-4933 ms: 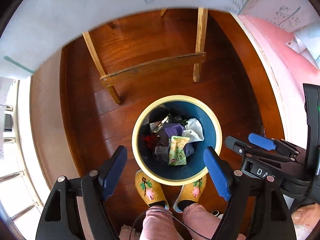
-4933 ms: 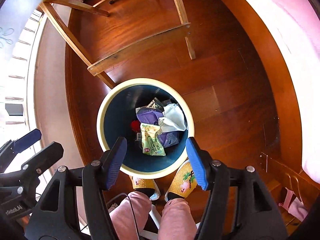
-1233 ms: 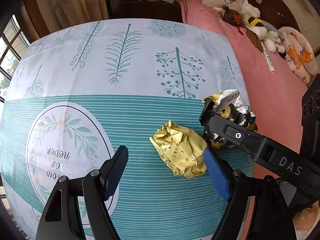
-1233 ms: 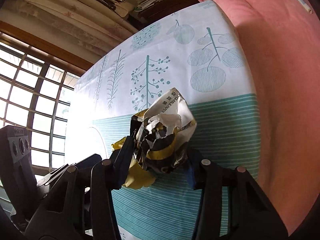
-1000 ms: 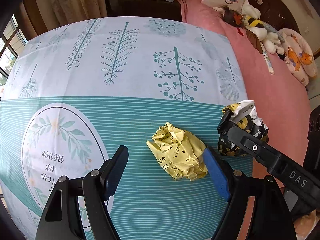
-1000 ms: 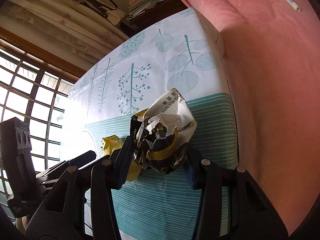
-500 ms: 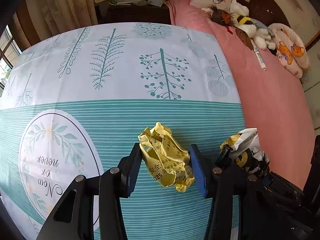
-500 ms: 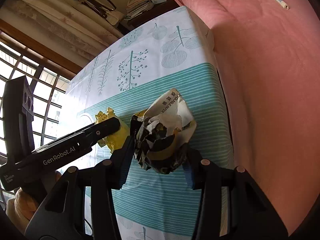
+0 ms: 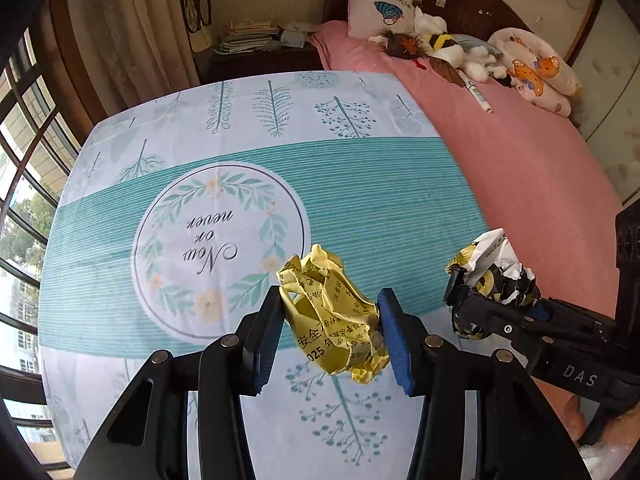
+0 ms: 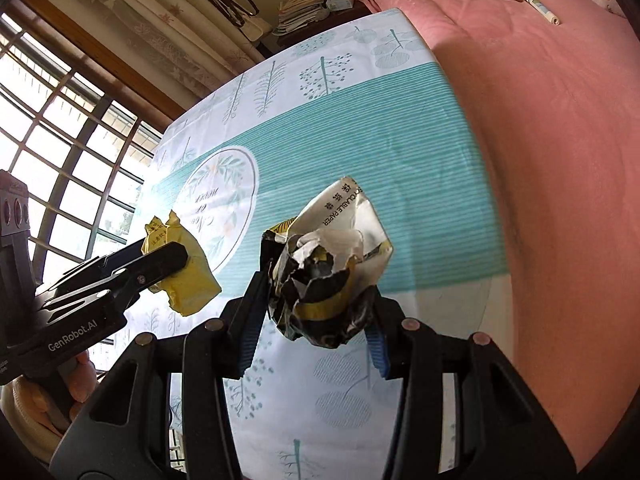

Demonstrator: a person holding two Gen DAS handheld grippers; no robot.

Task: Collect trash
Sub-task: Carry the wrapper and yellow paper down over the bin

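Observation:
A crumpled yellow paper with black print is clamped between the blue pads of my left gripper, lifted above the table. The same yellow paper shows in the right wrist view, held by the left gripper. My right gripper is shut on a crumpled black, white and yellow wrapper. In the left wrist view that wrapper and the right gripper sit to the right, over the table's edge. The trash bin is out of view.
The table wears a teal-striped cloth with a round leaf motif. A pink bed runs along its right side, with soft toys and a pillow at the head. Windows and curtains are on the left. A hand holds the left gripper.
Both grippers have risen and pulled back from the table. The left gripper closed on the yellow paper and lifted it; the right one kept its hold on the wrapper.

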